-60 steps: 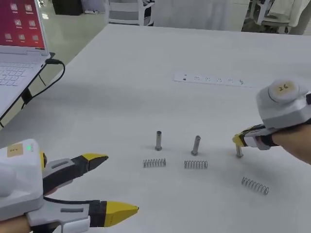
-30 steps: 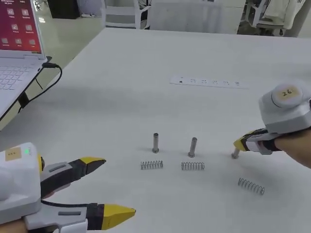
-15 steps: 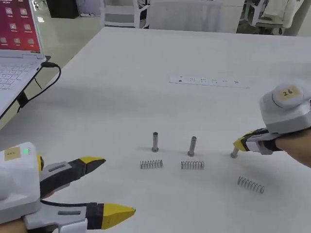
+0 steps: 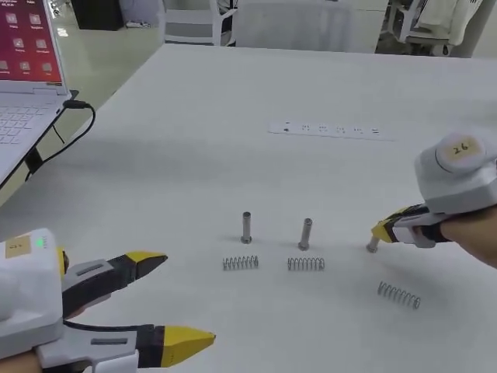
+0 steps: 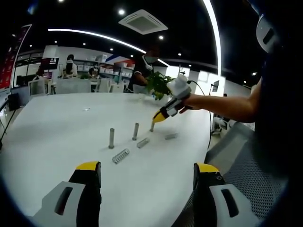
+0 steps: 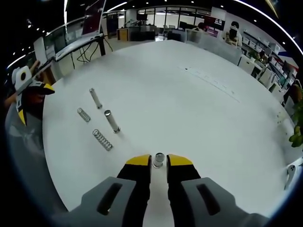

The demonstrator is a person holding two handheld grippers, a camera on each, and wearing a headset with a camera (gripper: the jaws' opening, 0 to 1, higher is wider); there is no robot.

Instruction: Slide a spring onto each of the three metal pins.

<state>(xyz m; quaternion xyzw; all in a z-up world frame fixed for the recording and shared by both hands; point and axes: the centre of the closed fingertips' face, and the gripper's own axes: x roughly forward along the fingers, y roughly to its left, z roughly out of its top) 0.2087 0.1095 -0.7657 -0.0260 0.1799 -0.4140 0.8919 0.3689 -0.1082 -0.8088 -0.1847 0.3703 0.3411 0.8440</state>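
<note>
My right hand-held gripper (image 6: 158,162) is clamped on the rightmost short silver metal pin (image 6: 158,157), which tilts slightly on the white worktop (image 4: 233,140). My left hand-held gripper (image 4: 182,299) hovers near me, jaws spread wide, holding nothing. The left silver pin (image 4: 246,227) and middle silver pin (image 4: 306,232) stand upright. A small coiled wire spring (image 4: 240,263) lies just before the first, a second spring (image 4: 306,264) before the other, and a third spring (image 4: 398,295) near the gripped pin.
</note>
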